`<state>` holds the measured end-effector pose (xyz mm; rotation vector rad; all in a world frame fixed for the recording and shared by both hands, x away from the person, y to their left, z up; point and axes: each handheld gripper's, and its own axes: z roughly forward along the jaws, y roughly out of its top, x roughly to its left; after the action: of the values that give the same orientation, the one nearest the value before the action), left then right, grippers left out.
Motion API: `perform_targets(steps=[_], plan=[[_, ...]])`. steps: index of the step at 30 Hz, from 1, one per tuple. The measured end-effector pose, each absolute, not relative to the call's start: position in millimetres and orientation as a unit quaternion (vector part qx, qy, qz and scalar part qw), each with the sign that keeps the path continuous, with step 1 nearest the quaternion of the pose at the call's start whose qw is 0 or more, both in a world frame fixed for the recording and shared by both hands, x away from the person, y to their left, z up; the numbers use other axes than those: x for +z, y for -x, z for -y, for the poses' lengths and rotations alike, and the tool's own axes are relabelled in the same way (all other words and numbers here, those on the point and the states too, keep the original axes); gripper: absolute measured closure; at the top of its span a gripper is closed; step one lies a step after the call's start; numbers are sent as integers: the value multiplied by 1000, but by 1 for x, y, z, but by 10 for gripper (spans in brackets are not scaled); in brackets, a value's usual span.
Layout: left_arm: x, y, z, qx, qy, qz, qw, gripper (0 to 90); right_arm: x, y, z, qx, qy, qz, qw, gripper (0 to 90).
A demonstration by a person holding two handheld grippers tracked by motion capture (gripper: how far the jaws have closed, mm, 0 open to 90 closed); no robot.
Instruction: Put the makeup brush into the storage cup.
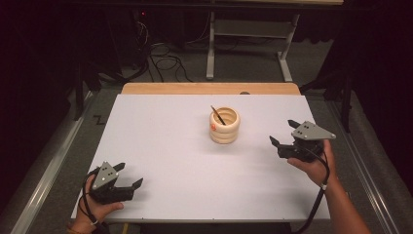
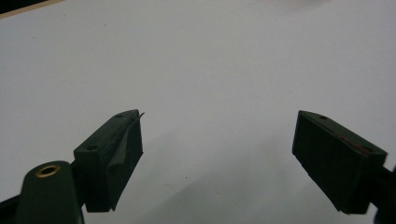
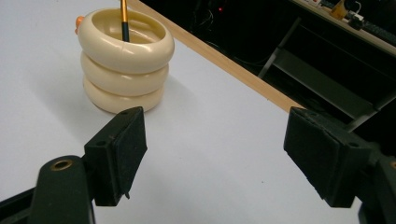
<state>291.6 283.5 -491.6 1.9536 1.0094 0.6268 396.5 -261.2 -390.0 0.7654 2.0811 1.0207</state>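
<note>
Right claw hangs nearest the cream ringed holder, jaws spread wide with nothing between them, and the left claw sits at the near left corner of the bench, likewise agape and empty.

That holder stands upright a little beyond mid-bench, well apart from both claws; in the right gripper view it lies ahead and to the left of the jaws. Its wall is three stacked bulging rings, glossy and stiff-looking, probably plastic or glazed ware, so likely light but slippery on the curves. A small orange knob shows on one side. Pads would seat best in a groove between two rings, or over the top rim, one jaw inside and one out.

Leaning inside it is a thin brush or pencil, dark with an orange band, light and rigid; its free upper shaft is the natural place to pinch, lifting straight so the holder does not tip.
</note>
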Motion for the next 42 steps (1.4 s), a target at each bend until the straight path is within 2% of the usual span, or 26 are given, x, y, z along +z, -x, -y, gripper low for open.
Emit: perform_targets(steps=[42], plan=[[-491, -290, -281, 256, -781, -396, 409, 171, -422, -350, 313, 383, -298, -806, 340, 218]])
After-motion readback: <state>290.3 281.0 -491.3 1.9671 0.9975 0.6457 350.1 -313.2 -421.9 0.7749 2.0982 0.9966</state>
